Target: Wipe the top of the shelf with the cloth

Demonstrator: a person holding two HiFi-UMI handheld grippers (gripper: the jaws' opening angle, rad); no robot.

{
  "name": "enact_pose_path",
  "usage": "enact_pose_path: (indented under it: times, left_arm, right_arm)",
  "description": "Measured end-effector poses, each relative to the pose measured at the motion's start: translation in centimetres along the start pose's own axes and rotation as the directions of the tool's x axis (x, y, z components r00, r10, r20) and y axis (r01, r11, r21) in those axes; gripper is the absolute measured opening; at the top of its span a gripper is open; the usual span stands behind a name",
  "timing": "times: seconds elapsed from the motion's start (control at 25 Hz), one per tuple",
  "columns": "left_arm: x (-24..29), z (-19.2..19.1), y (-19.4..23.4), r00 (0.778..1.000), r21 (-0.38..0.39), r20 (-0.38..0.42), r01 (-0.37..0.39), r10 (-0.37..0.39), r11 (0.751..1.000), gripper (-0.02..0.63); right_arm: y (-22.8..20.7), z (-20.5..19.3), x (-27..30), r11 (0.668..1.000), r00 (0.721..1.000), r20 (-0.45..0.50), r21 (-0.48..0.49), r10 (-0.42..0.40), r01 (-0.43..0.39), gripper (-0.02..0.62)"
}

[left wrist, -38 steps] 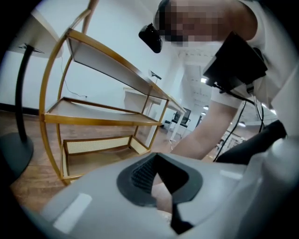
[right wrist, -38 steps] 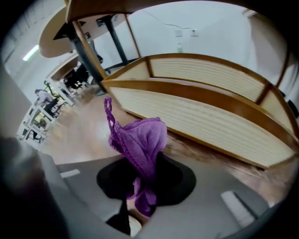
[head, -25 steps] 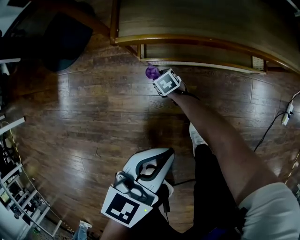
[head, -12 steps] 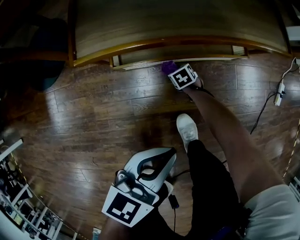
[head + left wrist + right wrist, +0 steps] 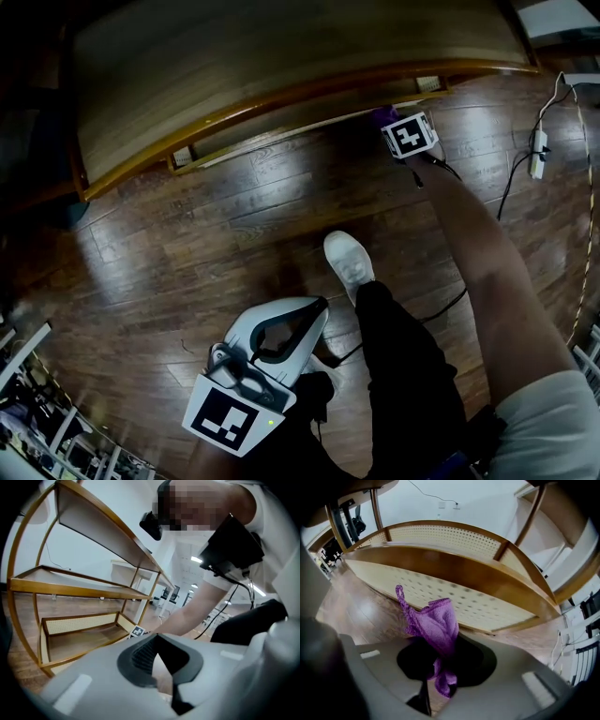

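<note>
**Cloth in R claw, low by shelf's right end**

L claw [image 5: 305, 323] hangs at lower left of head view, over the wood floor [image 5: 187, 225] and well apart from the shelf [image 5: 281, 47]. Its own view shows the jaws together w/ nothing btwn them. Just right of it, the person's white shoe [image 5: 349, 262] is on the floor. The shelf spans the top of head view, curved wooden rim toward the person. R claw [image 5: 390, 122] is out at arm's length by the shelf's right end, down near the floor, clamped on the purple cloth [image 5: 436, 625]. Cloth sticks up out of the jaws in front of the bottom tier's perforated panel [image 5: 487, 606]; can't tell if it touches. Far right, a white power strip [image 5: 537, 155] lies on the floor.
</note>
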State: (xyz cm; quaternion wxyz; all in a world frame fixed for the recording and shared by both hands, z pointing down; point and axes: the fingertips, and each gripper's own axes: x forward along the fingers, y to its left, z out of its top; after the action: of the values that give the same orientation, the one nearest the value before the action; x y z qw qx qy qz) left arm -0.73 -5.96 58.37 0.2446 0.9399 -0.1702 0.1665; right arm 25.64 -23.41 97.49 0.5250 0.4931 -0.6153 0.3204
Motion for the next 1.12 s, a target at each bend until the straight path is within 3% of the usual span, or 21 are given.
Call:
enact_pose_path:
  times: [0.24,0.4,0.72,0.96,1.12]
  left_arm:
    - [1.1,0.1,-1.0,1.0,0.02,-0.015,0.015,-0.015,1.0,0.018]
    - [0.0,1.8,-2.0,1.0,0.03,-0.026,0.001,0.0,1.0,0.018]
    - [-4.6,10.4,-6.3,0.999,0.051,-0.01,-0.036,0.037,0.998,0.018]
    - [-7.4,19.2,-10.3,0.998,0.074,0.013,-0.07,0.069,0.995,0.018]
    - [-9.2,25.2,-11.4,0.996,0.061,0.031,-0.085,0.083,0.994,0.018]
  right_arm:
    - [-7.7,-3.8,-2.3,0.986,0.995,-0.038,0.139,-0.088,0.092,0.097]
    - [-8.5,-4.9,-5.9,0.982,0.996,-0.04,0.167,-0.085,0.091,0.097]
    - [-1.7,-4.7,-19.8,0.962,0.985,0.108,0.224,0.137,-0.158,0.097]
    - [1.3,-1.5,-35.8,0.922,0.914,0.292,0.18,0.282,-0.342,0.097]
    - [2.3,1.2,-45.8,0.905,0.869,0.363,0.128,0.338,-0.405,0.097]
